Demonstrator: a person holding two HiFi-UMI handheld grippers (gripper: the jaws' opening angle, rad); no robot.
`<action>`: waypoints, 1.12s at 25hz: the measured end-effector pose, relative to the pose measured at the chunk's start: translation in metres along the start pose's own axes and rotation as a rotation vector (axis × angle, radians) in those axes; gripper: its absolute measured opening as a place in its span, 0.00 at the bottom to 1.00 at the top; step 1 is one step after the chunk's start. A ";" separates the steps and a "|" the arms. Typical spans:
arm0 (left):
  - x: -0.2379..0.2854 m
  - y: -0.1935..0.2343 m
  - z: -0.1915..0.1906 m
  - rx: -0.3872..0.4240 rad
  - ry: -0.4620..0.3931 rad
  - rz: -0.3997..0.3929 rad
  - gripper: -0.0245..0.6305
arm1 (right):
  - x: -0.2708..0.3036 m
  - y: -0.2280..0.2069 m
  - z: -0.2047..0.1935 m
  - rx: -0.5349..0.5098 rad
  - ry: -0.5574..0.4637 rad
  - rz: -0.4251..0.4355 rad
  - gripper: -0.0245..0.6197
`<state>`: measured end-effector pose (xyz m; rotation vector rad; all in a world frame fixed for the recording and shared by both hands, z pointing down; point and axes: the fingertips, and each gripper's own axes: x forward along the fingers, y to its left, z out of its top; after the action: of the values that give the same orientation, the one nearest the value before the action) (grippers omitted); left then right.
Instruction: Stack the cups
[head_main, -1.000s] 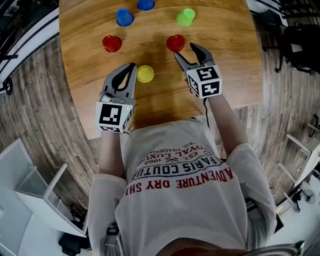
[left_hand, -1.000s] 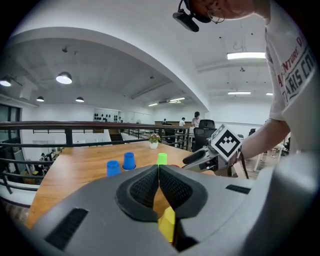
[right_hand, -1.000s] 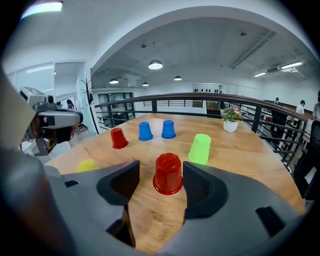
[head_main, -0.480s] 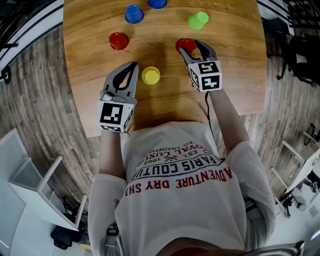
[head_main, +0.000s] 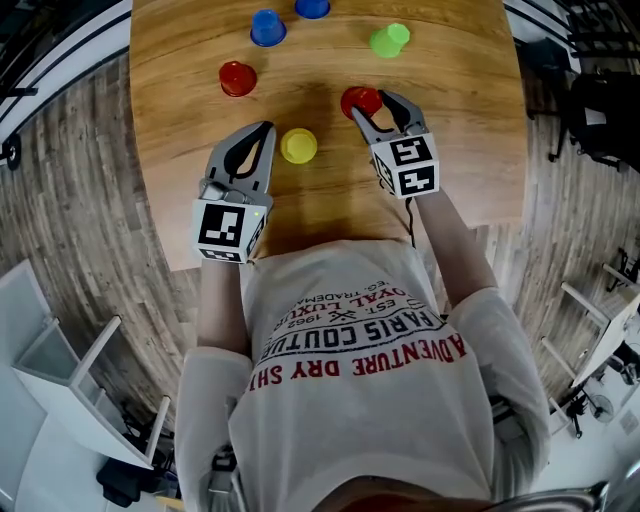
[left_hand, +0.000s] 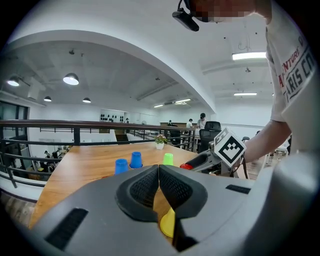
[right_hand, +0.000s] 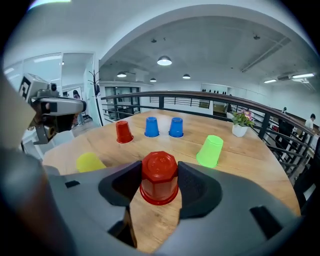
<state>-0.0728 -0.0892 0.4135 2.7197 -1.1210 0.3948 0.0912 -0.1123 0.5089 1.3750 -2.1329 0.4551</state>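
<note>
The right claw (head_main: 372, 103) has slid forward around the near red cup (right_hand: 159, 177), which stands upside down on the surface (head_main: 330, 200). Its jaws have just been closing, and the pads now sit against the cup's sides, likely to lift it for stacking. The left claw (head_main: 266, 128) hovers empty, jaws together, beside the yellow cup (head_main: 298, 146).

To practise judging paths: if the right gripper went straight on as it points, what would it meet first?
The red cup, already between the jaws of the right gripper, which have just been closing and seem to touch it.
</note>
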 end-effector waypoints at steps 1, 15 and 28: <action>-0.002 -0.002 0.000 0.001 -0.002 0.001 0.06 | -0.003 0.007 -0.002 -0.010 -0.001 0.010 0.41; -0.046 -0.014 -0.017 -0.009 0.004 0.036 0.06 | -0.015 0.070 -0.034 -0.065 0.033 0.079 0.41; -0.057 -0.009 -0.022 -0.016 -0.006 0.051 0.06 | -0.012 0.090 -0.041 -0.024 0.040 0.133 0.46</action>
<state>-0.1089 -0.0391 0.4168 2.6852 -1.1926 0.3832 0.0244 -0.0437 0.5348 1.2050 -2.1983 0.5026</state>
